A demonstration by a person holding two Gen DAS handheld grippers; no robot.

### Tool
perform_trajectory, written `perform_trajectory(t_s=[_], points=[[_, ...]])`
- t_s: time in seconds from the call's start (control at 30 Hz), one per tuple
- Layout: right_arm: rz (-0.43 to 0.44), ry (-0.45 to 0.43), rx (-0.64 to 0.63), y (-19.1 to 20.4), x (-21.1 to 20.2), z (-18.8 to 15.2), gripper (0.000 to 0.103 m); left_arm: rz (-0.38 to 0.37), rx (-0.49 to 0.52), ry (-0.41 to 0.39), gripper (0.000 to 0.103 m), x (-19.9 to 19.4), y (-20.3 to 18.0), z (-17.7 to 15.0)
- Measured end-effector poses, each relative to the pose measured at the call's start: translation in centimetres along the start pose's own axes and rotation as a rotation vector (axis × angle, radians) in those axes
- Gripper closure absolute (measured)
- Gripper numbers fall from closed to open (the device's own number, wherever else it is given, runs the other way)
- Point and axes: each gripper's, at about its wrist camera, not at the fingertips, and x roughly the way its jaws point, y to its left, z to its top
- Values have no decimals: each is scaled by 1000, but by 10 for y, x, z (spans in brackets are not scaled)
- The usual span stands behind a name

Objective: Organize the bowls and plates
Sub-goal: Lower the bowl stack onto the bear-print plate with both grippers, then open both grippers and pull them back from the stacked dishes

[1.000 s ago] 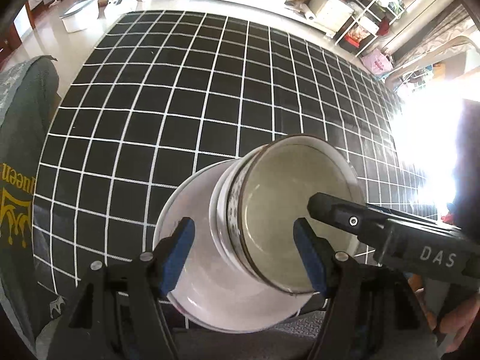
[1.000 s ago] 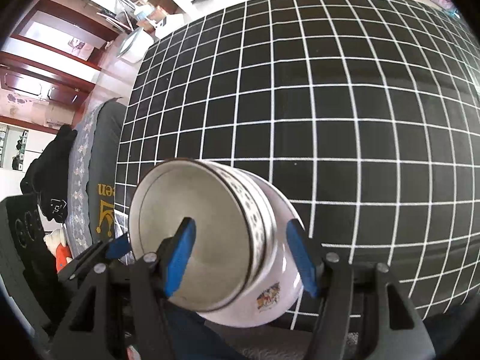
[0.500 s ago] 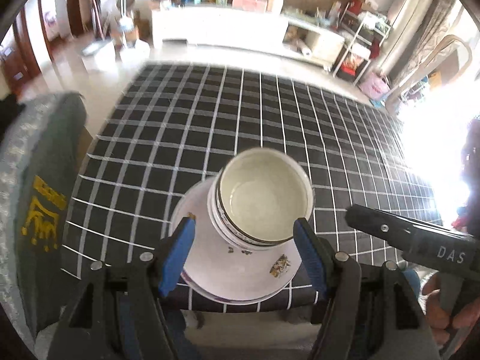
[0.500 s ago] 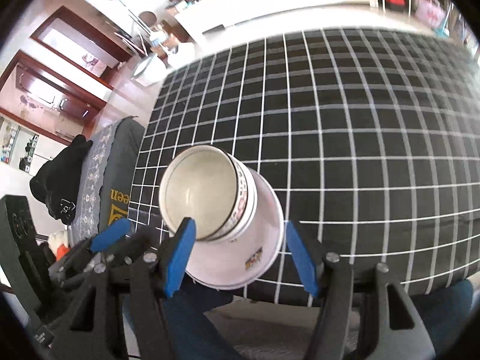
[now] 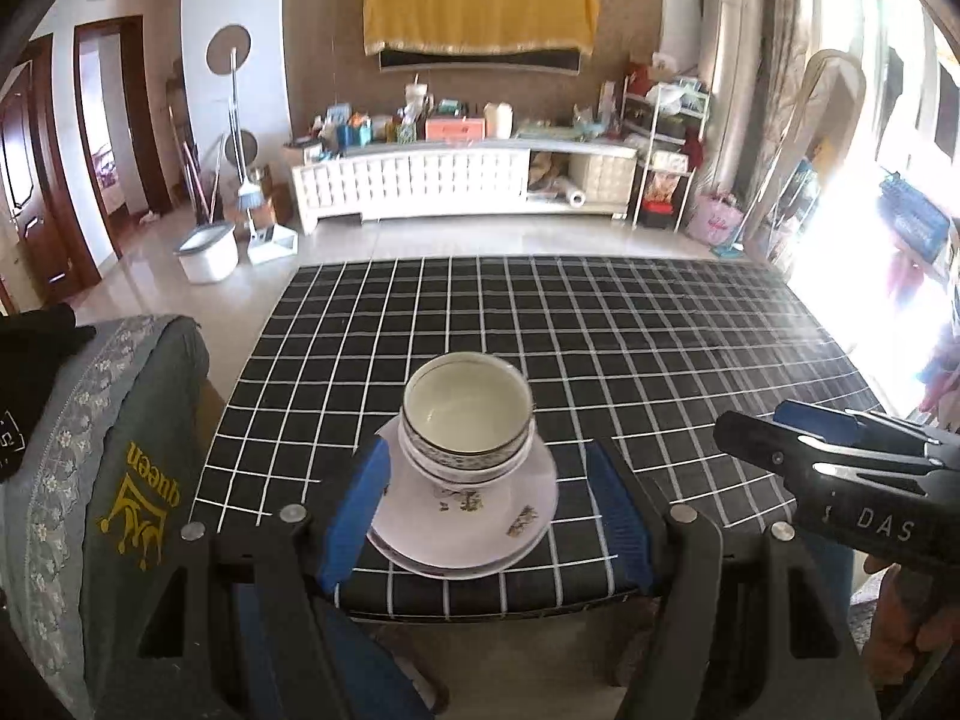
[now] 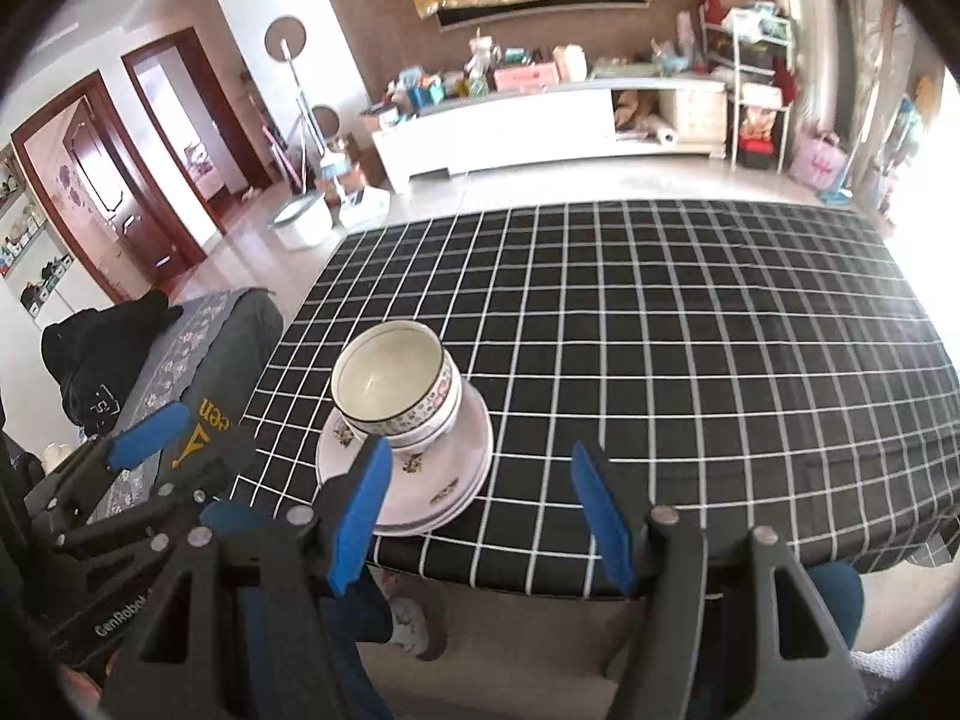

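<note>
Stack built, both claws backed off and empty.

The cream ceramic bowls with patterned blue-and-black rim bands (image 5: 468, 420) sit nested on the pile of white floral-print plates (image 5: 474, 516), near the front edge of the worktop under its black white-grid cloth (image 5: 630, 348). A second ago I had both claws right over that stack, the bowl filling the view; now I have drawn them up and back, so the whole worktop and the room behind show. My left claw (image 5: 486, 516) stands with its blue pads apart, nothing between them, and my right claw (image 6: 480, 510) is the same, off to the stack's right. Nothing else lies on the cloth, so I judge the sorting done, or nearly so.
</note>
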Motion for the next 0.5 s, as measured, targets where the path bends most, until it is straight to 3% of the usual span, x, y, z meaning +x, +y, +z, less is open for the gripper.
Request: perform_trajectory(t_s=[0.3, 0.43, 0.5], points=[[-75, -140, -8, -3, -51, -17, 36, 6, -1, -69, 37, -45, -12, -19], [-118, -195, -58, 8, -67, -28, 31, 21, 2, -113, 36, -64, -15, -27], [-118, -205, -74, 12, -71, -33, 29, 32, 25, -131, 29, -70, -18, -30]])
